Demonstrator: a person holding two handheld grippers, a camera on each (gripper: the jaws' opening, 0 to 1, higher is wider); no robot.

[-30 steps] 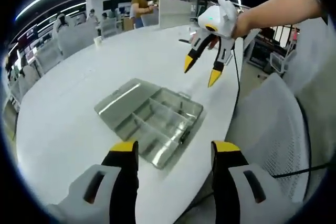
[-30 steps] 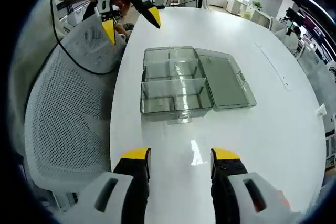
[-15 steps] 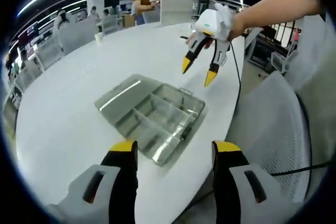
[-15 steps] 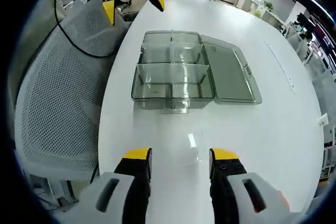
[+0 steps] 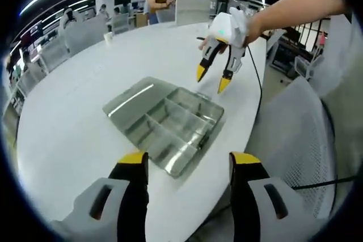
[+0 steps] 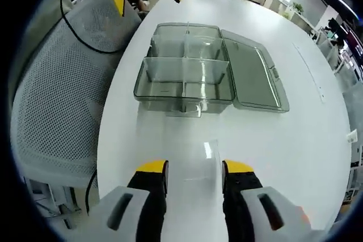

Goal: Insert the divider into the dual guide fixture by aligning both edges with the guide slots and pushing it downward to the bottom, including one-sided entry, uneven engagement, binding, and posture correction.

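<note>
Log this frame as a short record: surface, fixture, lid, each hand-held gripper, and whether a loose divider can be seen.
surface: white table
fixture: clear compartment box, internal partitions in place
lid: open, lying flat beside the box
left hand-held gripper: open, empty, short of the box
right hand-held gripper: open, empty, above the box's far end
loose divider: none discernible
nearby: mesh chair at the table edge

No words, labels, brands, numbers or signs can be read anywhere here, for everything is far too small or blurry.
</note>
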